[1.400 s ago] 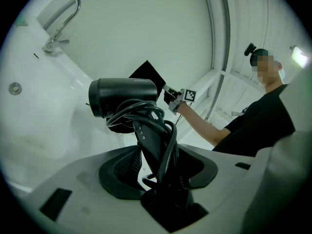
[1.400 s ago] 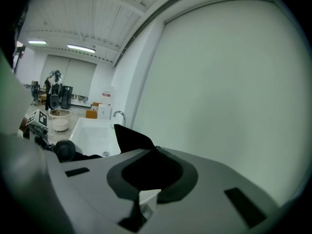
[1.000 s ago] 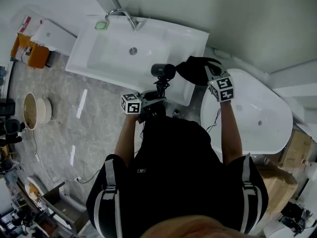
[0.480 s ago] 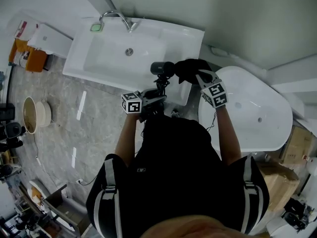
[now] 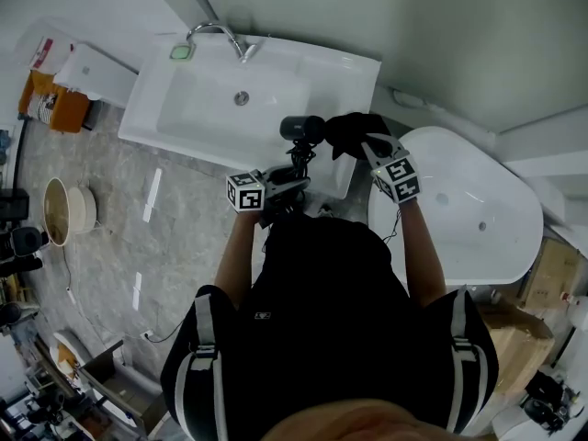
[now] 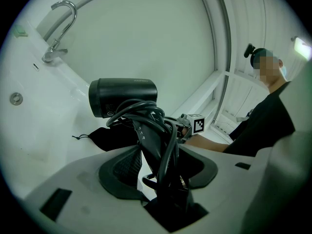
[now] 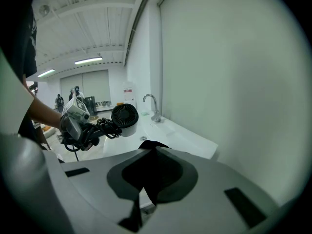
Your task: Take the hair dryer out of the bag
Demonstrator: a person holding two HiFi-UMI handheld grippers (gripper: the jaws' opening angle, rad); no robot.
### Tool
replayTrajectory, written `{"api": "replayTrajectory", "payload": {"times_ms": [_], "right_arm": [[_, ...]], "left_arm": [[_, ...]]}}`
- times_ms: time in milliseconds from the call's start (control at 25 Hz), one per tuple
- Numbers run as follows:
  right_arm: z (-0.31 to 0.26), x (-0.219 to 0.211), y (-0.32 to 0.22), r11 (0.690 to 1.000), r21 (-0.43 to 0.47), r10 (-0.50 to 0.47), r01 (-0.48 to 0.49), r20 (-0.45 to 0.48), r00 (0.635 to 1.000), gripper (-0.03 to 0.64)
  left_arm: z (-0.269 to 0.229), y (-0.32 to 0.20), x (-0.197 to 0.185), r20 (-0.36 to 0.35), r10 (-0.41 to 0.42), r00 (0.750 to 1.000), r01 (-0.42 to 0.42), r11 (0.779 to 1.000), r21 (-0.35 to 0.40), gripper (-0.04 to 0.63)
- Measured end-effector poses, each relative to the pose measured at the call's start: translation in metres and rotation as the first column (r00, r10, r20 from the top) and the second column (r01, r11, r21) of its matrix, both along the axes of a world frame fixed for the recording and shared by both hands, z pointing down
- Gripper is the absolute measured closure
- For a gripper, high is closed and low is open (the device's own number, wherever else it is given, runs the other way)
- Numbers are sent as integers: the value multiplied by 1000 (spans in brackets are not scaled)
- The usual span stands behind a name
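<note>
The black hair dryer (image 5: 301,129) is out of the bag and hangs over the front right corner of the white sink (image 5: 184,108). My left gripper (image 5: 289,180) is shut on its handle, which has the black cord wound round it (image 6: 157,140); the barrel (image 6: 123,97) points left. The empty black bag (image 5: 354,134) droops right beside the dryer, over the sink's right edge, and my right gripper (image 5: 369,147) is shut on its cloth (image 7: 150,177). From the right gripper view, the dryer's rear grille (image 7: 124,116) and the left gripper (image 7: 75,120) show to the left.
A chrome faucet (image 5: 220,33) and a green dish (image 5: 181,51) stand at the sink's back. A white tub (image 5: 478,219) lies to the right. A wall runs close behind. On the grey floor at the left are a round wooden bucket (image 5: 62,209) and orange boxes (image 5: 55,99).
My right gripper has carried the bag left and down, next to the dryer. The left gripper and dryer have stayed put.
</note>
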State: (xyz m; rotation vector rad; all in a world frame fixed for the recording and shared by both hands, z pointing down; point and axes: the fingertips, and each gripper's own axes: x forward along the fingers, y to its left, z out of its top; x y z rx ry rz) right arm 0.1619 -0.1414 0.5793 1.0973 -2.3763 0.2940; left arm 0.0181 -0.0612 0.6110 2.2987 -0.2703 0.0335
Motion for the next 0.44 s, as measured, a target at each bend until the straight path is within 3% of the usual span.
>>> {"api": "replayTrajectory", "payload": {"times_ms": [440], "right_arm": [[-6, -16, -3, 1000, 3, -24, 24, -8, 1000, 552]], "left_arm": [[4, -5, -9, -2, -21, 1000, 21, 1000, -17, 402]]}}
